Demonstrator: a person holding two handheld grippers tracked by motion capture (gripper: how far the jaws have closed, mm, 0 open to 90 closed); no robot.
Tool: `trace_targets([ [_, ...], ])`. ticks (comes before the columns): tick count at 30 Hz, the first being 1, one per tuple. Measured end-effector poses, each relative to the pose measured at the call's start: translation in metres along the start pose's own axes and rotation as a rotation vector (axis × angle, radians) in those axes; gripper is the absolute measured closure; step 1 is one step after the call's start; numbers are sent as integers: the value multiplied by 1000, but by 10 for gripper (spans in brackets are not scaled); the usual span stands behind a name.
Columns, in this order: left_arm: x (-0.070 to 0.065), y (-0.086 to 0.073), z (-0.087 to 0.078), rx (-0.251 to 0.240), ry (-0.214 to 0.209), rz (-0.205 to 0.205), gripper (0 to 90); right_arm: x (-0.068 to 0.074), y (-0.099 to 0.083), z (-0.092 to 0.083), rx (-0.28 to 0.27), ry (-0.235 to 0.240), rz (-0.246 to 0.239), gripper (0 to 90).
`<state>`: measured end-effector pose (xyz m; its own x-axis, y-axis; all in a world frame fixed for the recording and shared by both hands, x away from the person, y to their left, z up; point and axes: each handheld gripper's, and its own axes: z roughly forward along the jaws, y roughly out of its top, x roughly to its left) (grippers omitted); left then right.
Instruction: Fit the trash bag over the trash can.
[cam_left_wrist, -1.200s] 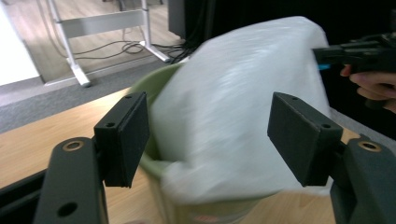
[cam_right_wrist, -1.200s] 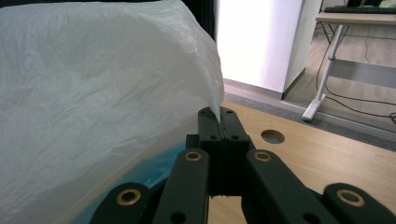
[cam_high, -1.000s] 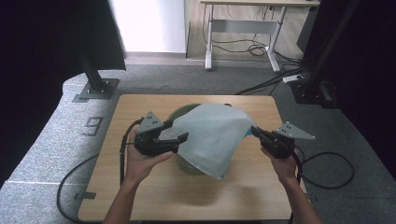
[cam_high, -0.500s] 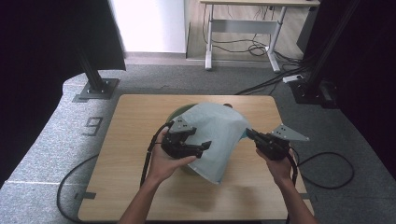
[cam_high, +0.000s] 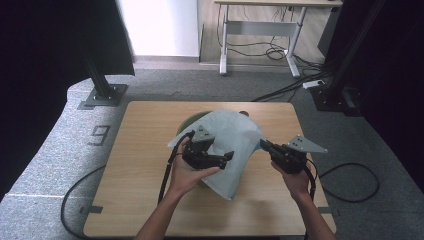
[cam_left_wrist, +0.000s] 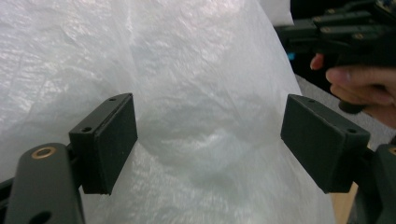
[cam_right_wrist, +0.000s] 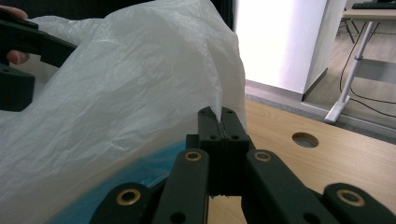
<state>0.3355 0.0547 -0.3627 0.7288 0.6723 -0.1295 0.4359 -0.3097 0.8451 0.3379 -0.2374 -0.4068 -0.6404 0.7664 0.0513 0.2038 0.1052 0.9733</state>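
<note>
White plastic bag (cam_high: 235, 145) draped lengthwise toward the near edge; right tongs (cam_right_wrist: 219, 122) clamped on its edge, left tongs (cam_left_wrist: 208, 142) just opened, apart.

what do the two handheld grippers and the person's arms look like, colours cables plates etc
Both the left gripper and the right gripper are black, with flat rectangular black pads on linkage arms joined by brass-coloured rivets. Each carries a grey three-cornered plate on top and trails a black cable. The forearms are bare, with no sleeves in sight.

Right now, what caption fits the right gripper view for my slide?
Right gripper pinches the white plastic bag's edge above the wooden table.
</note>
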Motion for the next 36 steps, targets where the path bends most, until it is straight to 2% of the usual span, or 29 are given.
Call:
trace_targets([
  [4, -3, 1, 4, -3, 9, -10, 175, 2, 1, 2, 1, -3, -8, 883],
  [8, -7, 1, 8, -6, 31, -4, 176, 4, 2, 4, 3, -3, -10, 883],
  [15, -10, 2, 17, 24, 56, -14, 268, 8, 4, 3, -6, 9, -17, 883],
  [24, -11, 1, 22, 48, 38, -15, 435, 8, 5, 0, -14, 14, -15, 882],
  [29, -8, 0, 23, 49, 19, -22, 573, 7, 4, -2, -18, 14, -9, 882],
  [31, -7, 0, 24, 54, 29, -28, 604, 7, 4, -2, -18, 16, -8, 883],
  [34, -6, -1, 25, 57, 13, -35, 652, 8, 4, -2, -18, 19, -11, 883],
  [36, -7, -1, 24, 45, 8, -37, 653, 8, 4, -2, -19, 20, -11, 883],
])
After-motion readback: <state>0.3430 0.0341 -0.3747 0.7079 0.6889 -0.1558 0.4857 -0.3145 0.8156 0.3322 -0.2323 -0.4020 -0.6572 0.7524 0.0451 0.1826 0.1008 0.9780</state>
